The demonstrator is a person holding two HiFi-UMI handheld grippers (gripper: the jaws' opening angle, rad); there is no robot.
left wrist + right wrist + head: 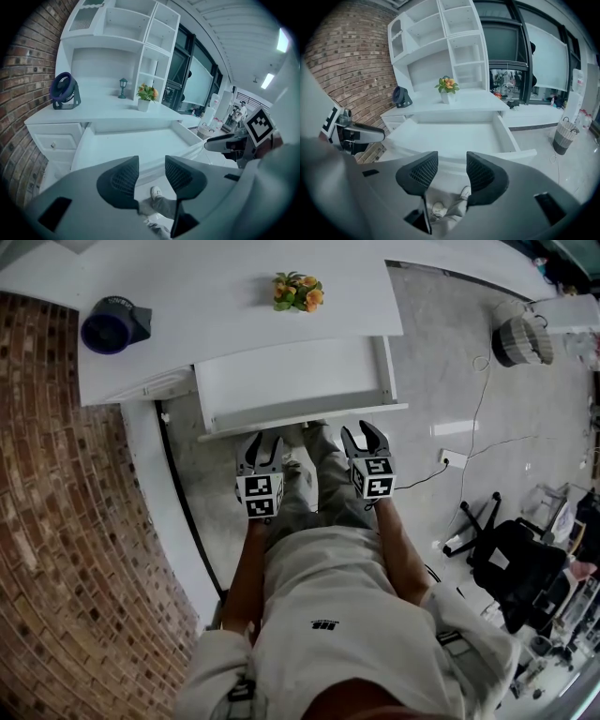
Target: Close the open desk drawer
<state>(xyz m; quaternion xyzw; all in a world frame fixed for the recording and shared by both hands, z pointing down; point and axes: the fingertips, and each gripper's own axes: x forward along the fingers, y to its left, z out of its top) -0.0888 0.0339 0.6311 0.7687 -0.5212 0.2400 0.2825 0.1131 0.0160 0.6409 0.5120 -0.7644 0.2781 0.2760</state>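
Bright, even light; ceiling strip light [282,40] glares; fisheye bending, dark vignetted corners.

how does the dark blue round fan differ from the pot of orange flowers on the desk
The dark blue round fan sits at the white desk's left end, by the brick wall; the pot of orange flowers stands mid-desk, behind the open drawer. The fan is larger, dark; the flowers small, bright. Both rest on the desktop.

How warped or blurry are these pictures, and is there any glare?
Head view: sharp, but the brick wall bows at the edge. Left gripper view: strong fisheye, dark corners, bluish cast, bright ceiling light. Right gripper view: same fisheye, drawer evenly lit.
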